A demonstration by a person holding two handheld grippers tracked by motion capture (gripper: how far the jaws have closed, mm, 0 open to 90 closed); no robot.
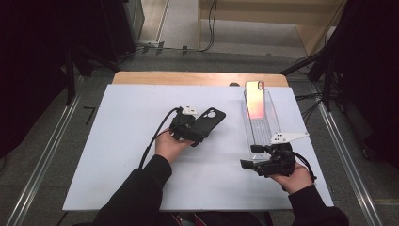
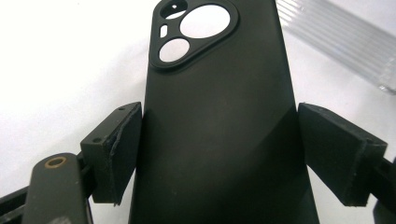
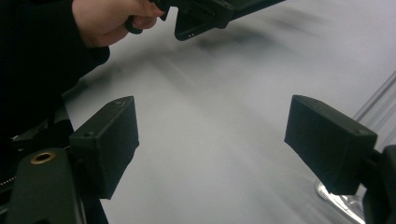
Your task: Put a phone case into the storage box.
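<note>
A black phone case (image 1: 211, 117) with a large camera cut-out sits between the jaws of my left gripper (image 1: 200, 132), left of the table's middle. In the left gripper view both pads press on the long edges of the case (image 2: 219, 93), so my left gripper (image 2: 219, 149) is shut on it, above the white surface. A phone (image 1: 255, 101) with a pinkish glare leans in a clear plastic stand (image 1: 263, 127) at the right. My right gripper (image 1: 249, 156) rests by the stand's near end, open, with nothing between its jaws (image 3: 210, 140).
A white mat (image 1: 117, 155) covers the table, and a strip of its wooden top (image 1: 188, 77) shows at the far edge. The clear stand (image 2: 345, 42) lies just beyond the case. The hand (image 3: 107, 18) with the left gripper appears in the right gripper view.
</note>
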